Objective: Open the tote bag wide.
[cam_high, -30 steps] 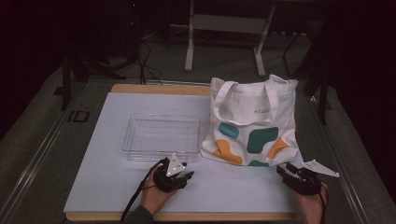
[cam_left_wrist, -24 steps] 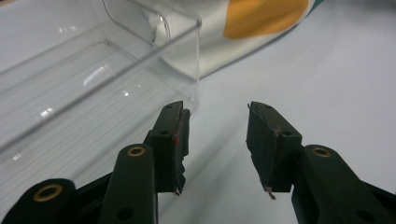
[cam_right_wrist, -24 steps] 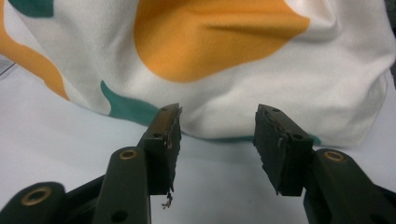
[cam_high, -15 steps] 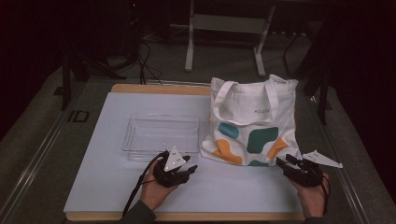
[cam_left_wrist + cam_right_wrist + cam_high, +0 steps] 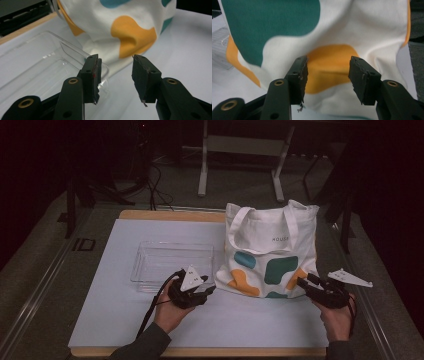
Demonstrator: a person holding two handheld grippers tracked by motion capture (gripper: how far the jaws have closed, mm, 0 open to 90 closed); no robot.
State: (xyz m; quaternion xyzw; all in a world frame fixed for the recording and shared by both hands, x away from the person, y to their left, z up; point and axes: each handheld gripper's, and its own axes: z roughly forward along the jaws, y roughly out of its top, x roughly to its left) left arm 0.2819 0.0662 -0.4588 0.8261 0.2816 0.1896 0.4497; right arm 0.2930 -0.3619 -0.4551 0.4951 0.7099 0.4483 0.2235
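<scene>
White tote bag (image 5: 270, 252), teal and orange blobs, stands upright; left hand-held gripper (image 5: 116, 72) and right hand-held gripper (image 5: 328, 75) gape empty.

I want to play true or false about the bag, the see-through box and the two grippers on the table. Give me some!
1. The tote bag has teal and orange blobs on it. True.
2. The clear tray is full of toys. False: nothing shows inside it.
3. The left gripper is squeezing the bag. False: its jaws stand apart with nothing between them.
4. The clear tray lies to the left of the tote bag in the high view. True.
5. The right gripper points at the tote bag with open jaws. True.
6. The tote bag hangs from a hook. False: it rests on the white table.
</scene>
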